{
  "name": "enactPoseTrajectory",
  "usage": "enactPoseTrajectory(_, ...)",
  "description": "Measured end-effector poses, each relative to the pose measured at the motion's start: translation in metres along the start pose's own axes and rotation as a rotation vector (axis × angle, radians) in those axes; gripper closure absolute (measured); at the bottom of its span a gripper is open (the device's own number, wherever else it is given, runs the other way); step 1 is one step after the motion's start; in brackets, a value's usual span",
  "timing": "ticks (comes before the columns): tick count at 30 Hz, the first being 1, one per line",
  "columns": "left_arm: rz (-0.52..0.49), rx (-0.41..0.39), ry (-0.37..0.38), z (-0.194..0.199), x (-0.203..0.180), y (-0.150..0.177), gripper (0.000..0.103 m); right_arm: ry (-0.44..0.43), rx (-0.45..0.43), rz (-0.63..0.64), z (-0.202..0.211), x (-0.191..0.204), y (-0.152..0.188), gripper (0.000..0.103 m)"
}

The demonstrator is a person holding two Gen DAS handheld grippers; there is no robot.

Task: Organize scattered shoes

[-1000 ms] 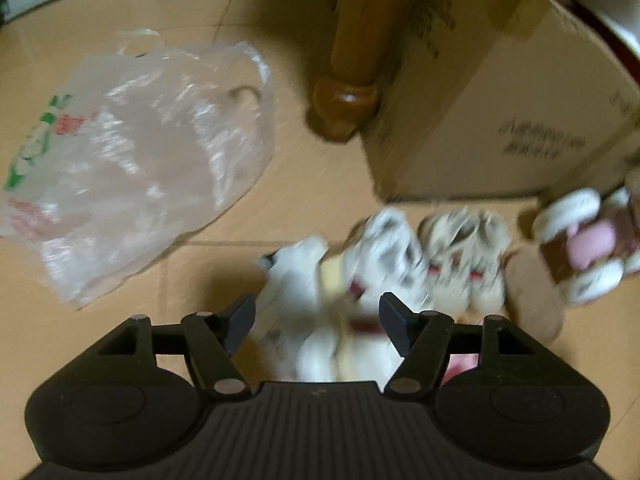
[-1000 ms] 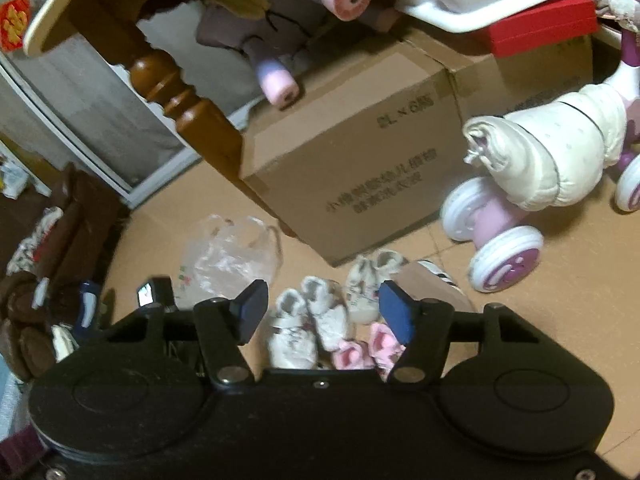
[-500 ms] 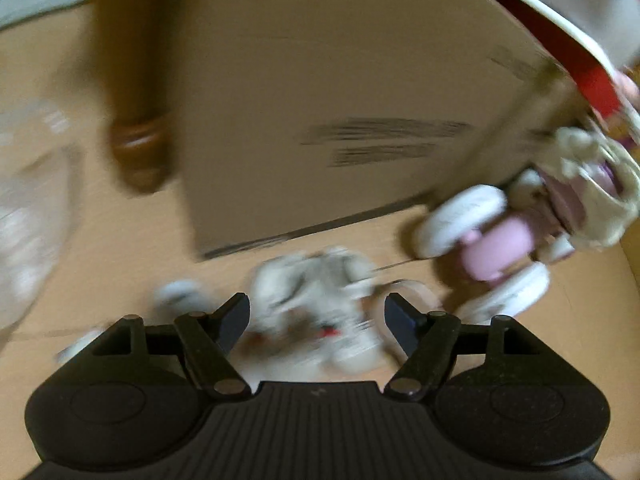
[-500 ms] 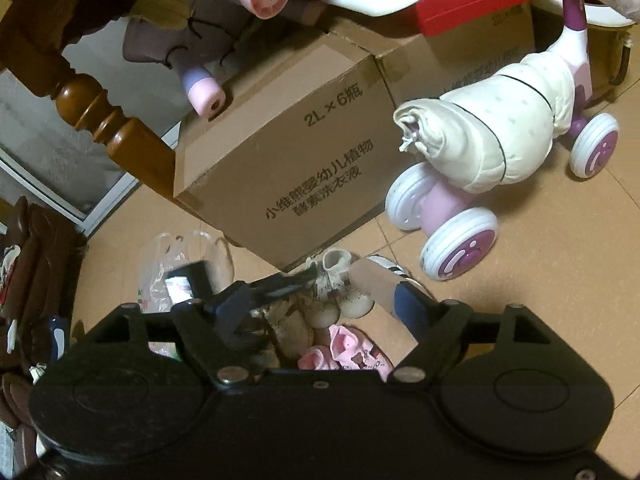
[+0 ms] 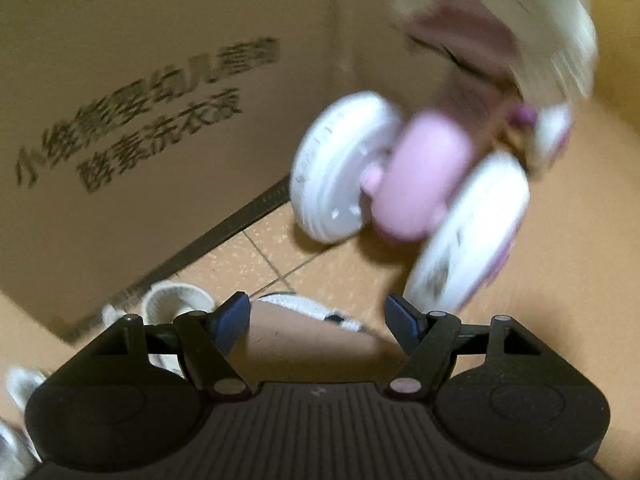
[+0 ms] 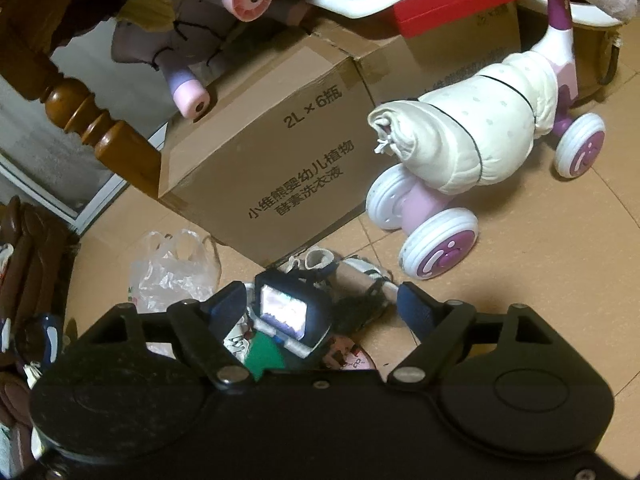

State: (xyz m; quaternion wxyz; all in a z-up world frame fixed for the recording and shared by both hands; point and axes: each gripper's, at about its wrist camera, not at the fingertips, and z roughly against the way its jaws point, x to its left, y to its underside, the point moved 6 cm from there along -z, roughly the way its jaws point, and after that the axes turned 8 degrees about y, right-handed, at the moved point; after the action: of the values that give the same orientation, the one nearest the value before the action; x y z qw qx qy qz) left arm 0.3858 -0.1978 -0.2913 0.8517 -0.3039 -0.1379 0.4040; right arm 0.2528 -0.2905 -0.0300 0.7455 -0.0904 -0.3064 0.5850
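Your left gripper [image 5: 318, 318] gapes, empty, over a half-hidden, upturned shoe [image 5: 304, 332] by the box [image 5: 160, 120]. Your right gripper [image 6: 320, 306], just widened, holds nothing; the left one's back hides the shoes [image 6: 316, 260].

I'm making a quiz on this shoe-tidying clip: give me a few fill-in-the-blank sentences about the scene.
1. The ride-on toy next to the cardboard box has white wheels with ____ centres.
2. The crumpled bag on the floor is made of clear ____.
3. The right gripper has its jaws ____.
4. On the box top lies a stuffed ____.

Missing: purple; plastic; open; toy
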Motion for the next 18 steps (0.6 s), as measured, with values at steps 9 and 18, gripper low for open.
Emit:
enactPoseTrajectory(9,-0.047,0.352,0.171,0.04,0.049,0.04,0.028,-0.046,-0.016,0.0,0.008,0.011,-0.005,0.018)
enactPoseTrajectory(18,0.42,0.137,0.139,0.047,0.101,0.034,0.028,-0.032,-0.014,0.015,0.01,0.008,-0.001,0.018)
